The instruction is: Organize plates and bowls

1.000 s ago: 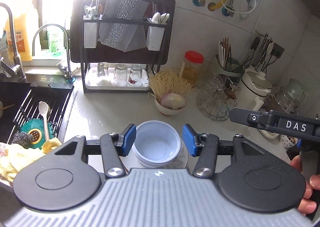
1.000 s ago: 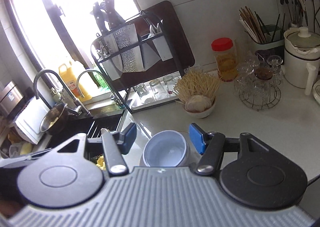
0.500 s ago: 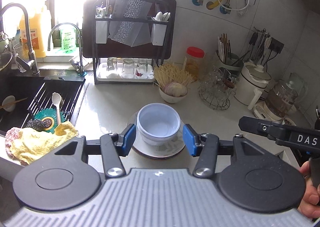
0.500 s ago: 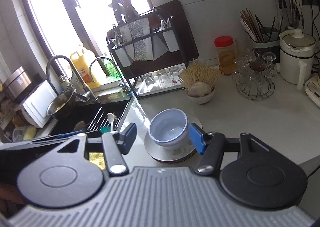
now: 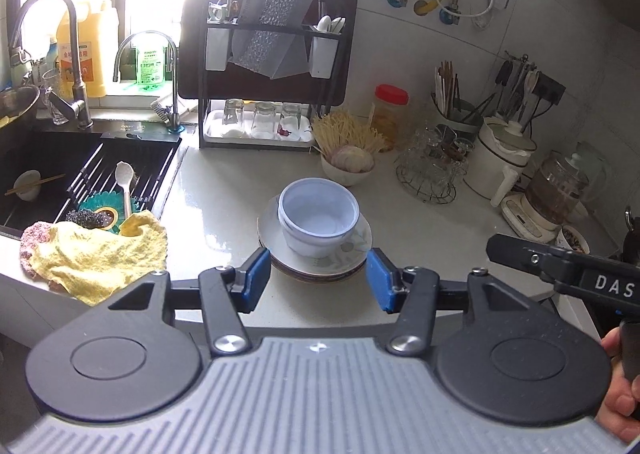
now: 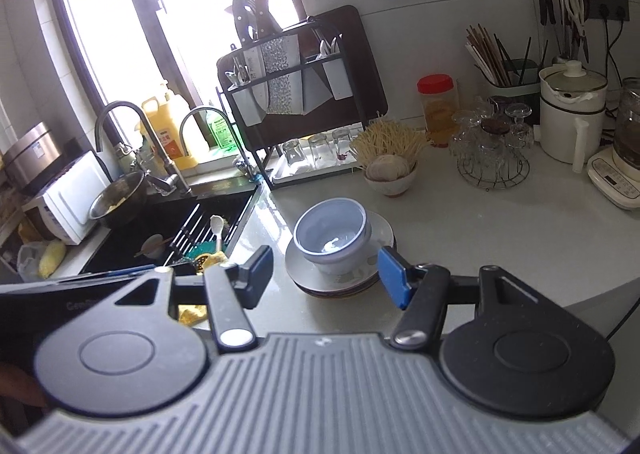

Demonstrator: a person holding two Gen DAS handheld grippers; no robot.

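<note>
Claws first: your left claw (image 5: 318, 280) stands wide open with nothing between its blue pads (image 5: 256, 278), and your right claw (image 6: 325, 274) is spread just as wide and just as empty. Both hang above the near edge of the table (image 5: 432, 238), pointed at the same stack.

That stack sits near the middle of the table, between the sink (image 5: 52, 181) and the wire rack of glasses (image 5: 430, 169). It is a pale blue bowl (image 5: 318, 219) nested in a second bowl, resting on a floral plate (image 5: 354, 250) with more plates under it. In the right wrist view the blue bowl (image 6: 332, 236) leans a little toward the sink side, so it is probably not seated flat.

Expect all of it to be glazed ceramic: stiff, smooth, slick against the pads, and quick to chip if it knocks. The bowls look light enough for one claw; the plates together will likely be heavier and want support from below. For a bowl, pinch the rim wall with one pad inside and one outside. For a plate, take the overhanging rim at the edge, where the pads can close over and under it.

Beyond the stack stand a small bowl of garlic (image 5: 348, 167), a red-lidded jar (image 5: 390, 109) and the dish rack (image 5: 266, 69) with upturned glasses on its tray. A yellow cloth (image 5: 100, 254) lies at the sink's edge.
</note>
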